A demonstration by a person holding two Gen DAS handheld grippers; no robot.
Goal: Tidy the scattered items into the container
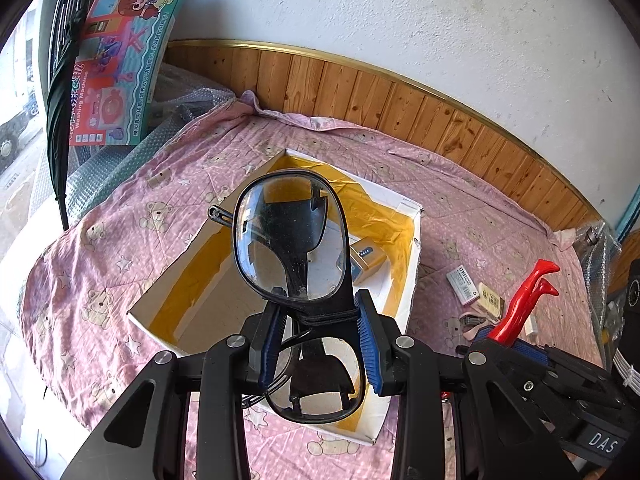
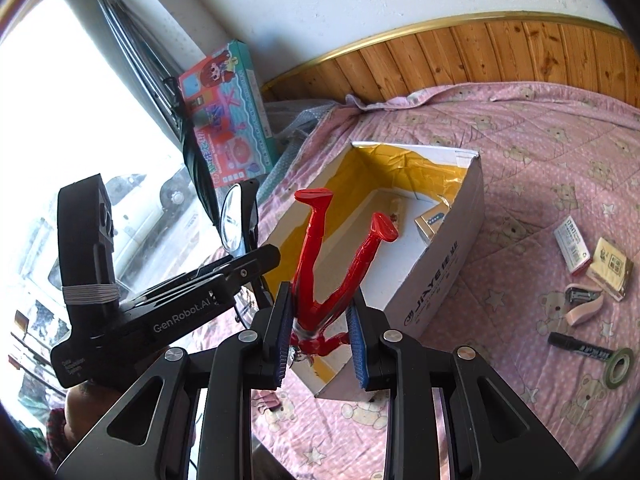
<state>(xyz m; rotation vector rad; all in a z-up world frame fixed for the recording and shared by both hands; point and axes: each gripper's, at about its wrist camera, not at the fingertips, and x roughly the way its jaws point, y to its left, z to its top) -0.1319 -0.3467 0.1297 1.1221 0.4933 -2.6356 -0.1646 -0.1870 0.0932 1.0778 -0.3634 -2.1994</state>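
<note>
- While both tools carry a load, only one item visibly lies in the box [image 1: 404, 280]: a small yellow-and-blue pack [image 1: 362, 258] on the white floor near the far right corner.
- Left tool [image 1: 320, 342]: blue pads closed on the middle of a pair of black-framed glasses [image 1: 290, 238], one lens standing up above the pads, the other hanging below. It is held over the near part of the open box, not yet released.
- Right tool [image 2: 318, 332]: pads closed on the torso of a red toy figure [image 2: 340, 264], head down, legs pointing up. It hovers at the near end of the box, above the rim; not yet dropped.
- Box sits on the bed [image 2: 520, 140], on a pink bear-print quilt, yellow lining up the inner walls.
- Left on the quilt, well apart from the box on its right side: a white-and-red small carton [image 2: 572, 244], a tan packet [image 2: 610, 268] touching or just beside it, a pink stapler [image 2: 584, 304], a black marker [image 2: 580, 347], a roll of green tape [image 2: 618, 366].
- Judgement: early-to-middle stage. One item in, two in hand about to go in, five loose pieces waiting.
- Toy carton [image 2: 230, 108] leaning at the wall looks like background, not part of the scatter; cannot be sure.
</note>
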